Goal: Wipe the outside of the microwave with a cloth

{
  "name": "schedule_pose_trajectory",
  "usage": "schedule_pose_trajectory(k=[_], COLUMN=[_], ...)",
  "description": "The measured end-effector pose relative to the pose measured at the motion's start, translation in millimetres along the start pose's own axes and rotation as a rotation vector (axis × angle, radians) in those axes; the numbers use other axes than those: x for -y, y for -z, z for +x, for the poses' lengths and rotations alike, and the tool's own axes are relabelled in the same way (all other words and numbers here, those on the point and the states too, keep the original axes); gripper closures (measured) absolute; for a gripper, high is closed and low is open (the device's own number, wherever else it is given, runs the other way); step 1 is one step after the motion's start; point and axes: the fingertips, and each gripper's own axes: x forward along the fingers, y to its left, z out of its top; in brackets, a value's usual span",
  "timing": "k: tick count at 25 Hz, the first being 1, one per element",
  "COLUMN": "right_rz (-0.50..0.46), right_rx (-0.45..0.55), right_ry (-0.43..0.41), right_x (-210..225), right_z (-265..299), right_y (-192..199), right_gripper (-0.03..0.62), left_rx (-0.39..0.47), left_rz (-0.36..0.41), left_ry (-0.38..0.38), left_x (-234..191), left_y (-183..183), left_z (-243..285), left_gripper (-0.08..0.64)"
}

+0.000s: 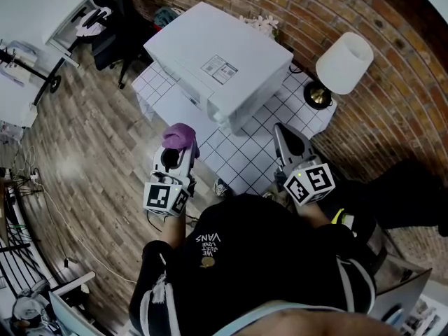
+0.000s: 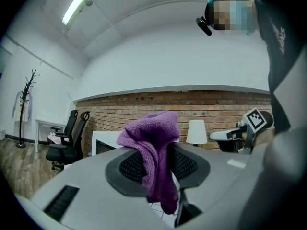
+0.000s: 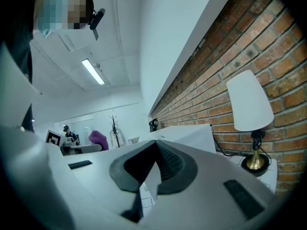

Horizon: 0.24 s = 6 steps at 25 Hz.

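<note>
A white microwave (image 1: 222,63) stands on the white tiled table (image 1: 241,152), its front showing in the left gripper view as the microwave (image 2: 103,142). My left gripper (image 1: 180,140) is shut on a purple cloth (image 1: 179,136), held off the table's left front, short of the microwave. The cloth (image 2: 154,150) bunches above the jaws and hangs down between them. My right gripper (image 1: 286,136) is shut with nothing in it, over the table's front right, near the microwave's right corner (image 3: 192,133).
A table lamp with a white shade (image 1: 344,62) stands at the table's right against the brick wall (image 1: 392,82). Black office chairs (image 1: 115,33) and a white desk (image 1: 42,5) stand to the left on the wood floor. A person's dark torso (image 1: 259,257) fills the bottom.
</note>
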Motion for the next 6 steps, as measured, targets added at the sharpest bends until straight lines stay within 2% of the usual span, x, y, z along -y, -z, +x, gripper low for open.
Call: schedule_pose_trajectory(k=[6], right_rz=[-0.002], right_rx=[-0.001], right_ry=[-0.007], right_x=[-2.1], right_z=[0.4], right_y=[-2.4], right_gripper=[0.593], left_rx=[-0.002], left_rz=[0.014], left_ry=[0.004], left_x=[2.3], left_y=[0.2], left_z=[-1.8], left_gripper=[0.43])
